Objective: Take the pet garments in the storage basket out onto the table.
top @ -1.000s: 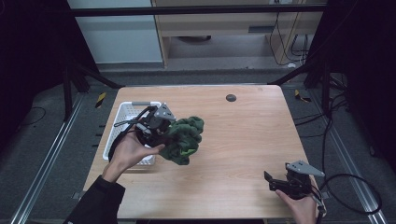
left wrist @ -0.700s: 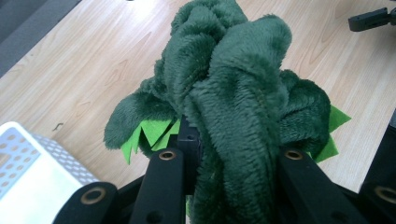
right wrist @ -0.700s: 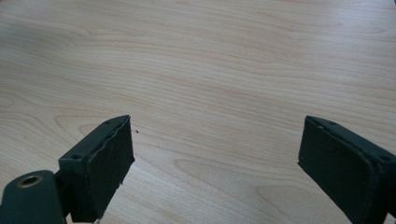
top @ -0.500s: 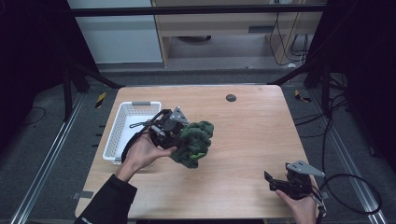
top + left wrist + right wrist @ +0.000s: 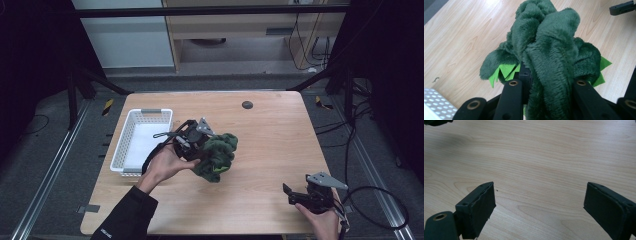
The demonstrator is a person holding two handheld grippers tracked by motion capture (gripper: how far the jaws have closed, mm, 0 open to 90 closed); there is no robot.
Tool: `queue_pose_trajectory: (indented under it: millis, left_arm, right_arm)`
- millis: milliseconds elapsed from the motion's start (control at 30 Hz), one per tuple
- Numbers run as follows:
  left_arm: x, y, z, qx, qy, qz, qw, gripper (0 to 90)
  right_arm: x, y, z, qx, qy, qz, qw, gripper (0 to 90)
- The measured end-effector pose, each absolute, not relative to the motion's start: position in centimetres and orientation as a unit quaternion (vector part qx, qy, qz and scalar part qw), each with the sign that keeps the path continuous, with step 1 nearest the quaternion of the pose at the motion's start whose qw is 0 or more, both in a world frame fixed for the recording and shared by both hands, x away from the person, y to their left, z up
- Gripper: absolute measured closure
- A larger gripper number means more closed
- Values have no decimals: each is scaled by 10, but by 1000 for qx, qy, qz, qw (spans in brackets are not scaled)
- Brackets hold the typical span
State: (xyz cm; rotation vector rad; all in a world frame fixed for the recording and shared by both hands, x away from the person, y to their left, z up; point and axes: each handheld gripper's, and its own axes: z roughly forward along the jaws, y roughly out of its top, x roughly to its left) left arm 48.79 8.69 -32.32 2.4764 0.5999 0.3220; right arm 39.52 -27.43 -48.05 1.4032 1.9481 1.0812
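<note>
**Green plush clamped in the left gripper, right gripper idle**

Near the middle of the tabletop (image 5: 280,150), slightly toward its left side, the person's left hand (image 5: 167,165) holds the left gripper (image 5: 202,142), and its jaws are closed on a dark green plush toy (image 5: 217,155). Seen along those jaws in the left gripper view, the plush toy (image 5: 549,50) bulges up between them in thick folds, with bright green felt spikes (image 5: 505,71) poking out at the sides (what kind of creature it is I cannot make out). Whether it rests on the wood or hangs just above it is hard to say. Just beside that hand, toward the left edge, sits a white basket (image 5: 127,150). Well apart, at the near right corner, the right gripper (image 5: 297,195) lies low in the right hand (image 5: 322,222), its jaws spread wide with bare wood between them. A small dark disc (image 5: 247,104) sits near the far edge.
</note>
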Motion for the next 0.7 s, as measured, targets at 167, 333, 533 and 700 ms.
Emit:
queue_pose_trajectory:
  millis: [167,333,533,700]
  left_arm:
    - [490,78,-332,929,218,114,275,721]
    - [492,71,-339,932,216,112,270,721]
    - [495,65,-348,934,214,108,265,720]
    - [497,62,-354,935,214,106,262,719]
  right_arm:
    - [395,-274,-480,515,716,398,253,101]
    - [395,-274,-480,515,716,398,251,100]
    - [395,-274,-480,517,715,399,250,99]
    - [395,-274,-480,516,716,398,251,99]
